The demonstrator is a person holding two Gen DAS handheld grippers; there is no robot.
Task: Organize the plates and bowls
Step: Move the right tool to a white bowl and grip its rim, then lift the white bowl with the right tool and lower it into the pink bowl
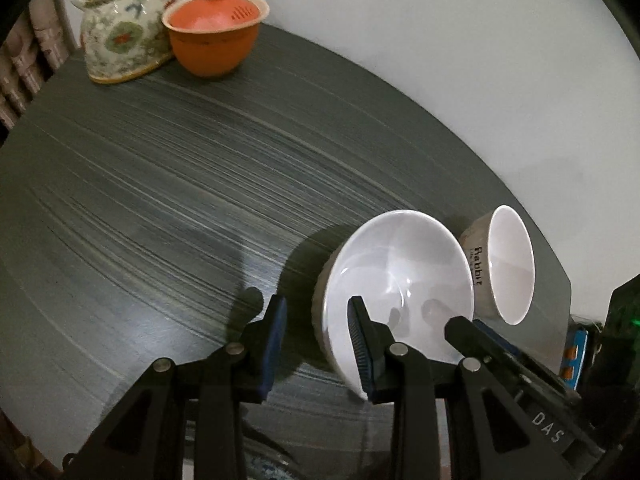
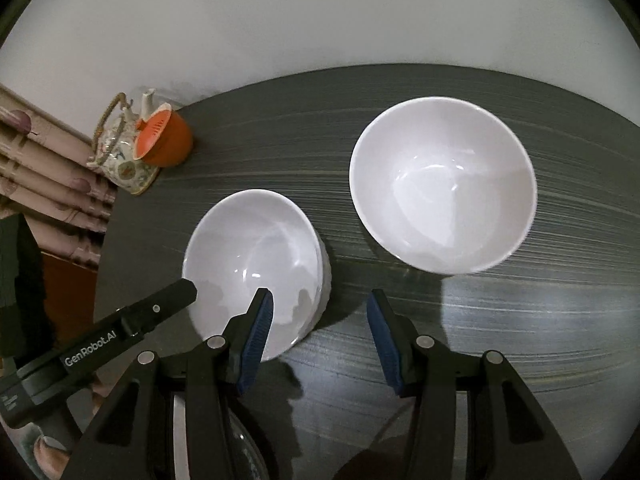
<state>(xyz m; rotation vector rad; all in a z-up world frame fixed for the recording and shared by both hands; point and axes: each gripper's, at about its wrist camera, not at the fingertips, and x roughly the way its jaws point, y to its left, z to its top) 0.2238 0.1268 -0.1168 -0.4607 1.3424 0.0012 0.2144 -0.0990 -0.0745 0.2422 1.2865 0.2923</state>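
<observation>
A small bowl (image 1: pixel 400 264), white inside and beige outside, stands on the dark table (image 1: pixel 140 200). My left gripper (image 1: pixel 318 304) is open and straddles its left rim: one pad is inside the bowl and the other is outside, with a gap to the wall. In the right wrist view the same bowl (image 2: pixel 256 248) is at lower left. My right gripper (image 2: pixel 319 294) is open astride its near right rim, touching nothing I can see. One left finger (image 2: pixel 176 296) reaches the bowl's left edge. A larger white bowl (image 2: pixel 440 184) stands apart to the right; it is marked "Rabbit" (image 1: pixel 508 264).
A flowered teapot (image 1: pixel 120 28) and an orange lidded cup (image 1: pixel 216 28) stand at the table's far left corner against a white wall. The table's left edge (image 2: pixel 104 240) drops off beside pink folded fabric (image 2: pixel 40 168). A patterned dish (image 1: pixel 264 468) shows under the grippers.
</observation>
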